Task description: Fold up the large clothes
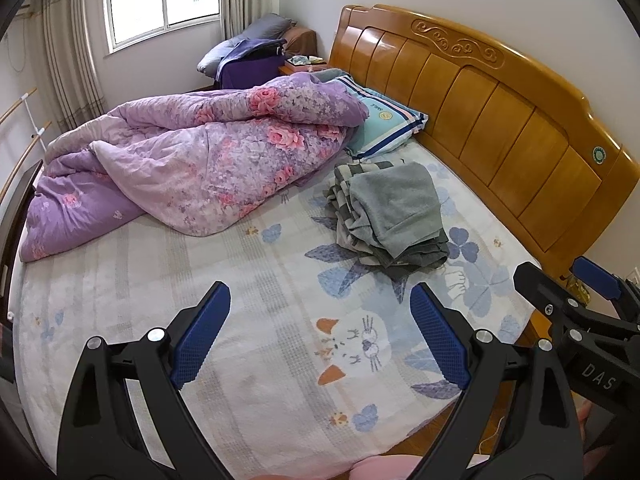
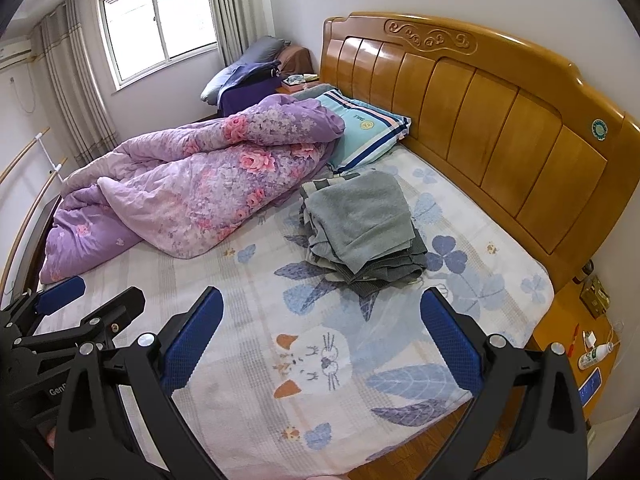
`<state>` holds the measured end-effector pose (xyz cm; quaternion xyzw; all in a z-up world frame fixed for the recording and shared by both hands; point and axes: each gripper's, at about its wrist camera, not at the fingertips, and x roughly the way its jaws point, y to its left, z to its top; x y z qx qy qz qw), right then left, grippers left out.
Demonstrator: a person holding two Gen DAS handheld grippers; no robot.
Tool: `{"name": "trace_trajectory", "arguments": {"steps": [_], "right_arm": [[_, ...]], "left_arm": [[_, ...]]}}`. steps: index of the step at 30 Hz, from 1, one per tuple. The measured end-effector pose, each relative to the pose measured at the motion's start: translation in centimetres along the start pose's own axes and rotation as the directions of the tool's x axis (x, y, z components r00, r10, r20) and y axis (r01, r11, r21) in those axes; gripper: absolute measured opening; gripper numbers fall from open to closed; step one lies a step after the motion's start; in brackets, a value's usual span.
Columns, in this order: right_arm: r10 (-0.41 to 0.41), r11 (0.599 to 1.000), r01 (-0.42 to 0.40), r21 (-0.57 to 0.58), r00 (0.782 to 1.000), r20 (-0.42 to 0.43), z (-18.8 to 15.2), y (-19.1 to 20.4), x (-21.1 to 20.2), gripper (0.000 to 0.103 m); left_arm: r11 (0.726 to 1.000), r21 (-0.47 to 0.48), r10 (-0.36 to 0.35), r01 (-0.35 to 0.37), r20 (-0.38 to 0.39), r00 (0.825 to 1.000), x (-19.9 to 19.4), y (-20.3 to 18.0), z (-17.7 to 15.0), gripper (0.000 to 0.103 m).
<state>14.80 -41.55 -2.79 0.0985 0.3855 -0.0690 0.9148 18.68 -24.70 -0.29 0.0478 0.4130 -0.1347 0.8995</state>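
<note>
A stack of folded grey and striped clothes lies on the bed near the wooden headboard. My left gripper is held above the near part of the bed, open, with nothing between its blue pads. My right gripper hangs beside it, likewise open and holding nothing. Each gripper shows in the other's view, the right gripper at the right edge and the left gripper at the left edge. Both are well short of the clothes stack.
A crumpled purple floral quilt covers the far left of the bed. A blue striped pillow leans by the headboard. A bedside table with a bottle and small items stands at the right.
</note>
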Motion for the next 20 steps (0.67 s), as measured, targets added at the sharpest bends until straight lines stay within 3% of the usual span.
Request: {"name": "trace_trajectory", "arguments": {"steps": [10, 20], "right_arm": [[0.0, 1.0, 0.0, -0.01, 1.0, -0.006, 0.17, 0.04, 0.25, 0.095], [0.005, 1.0, -0.005, -0.01, 1.0, -0.009, 0.4, 0.09, 0.52, 0.095]], "left_arm": [[1.0, -0.023, 0.011, -0.011, 0.035, 0.999, -0.26, -0.08, 0.15, 0.091], [1.0, -0.01, 0.025, -0.024, 0.021, 0.999, 0.17, -0.34, 0.38, 0.092]]}}
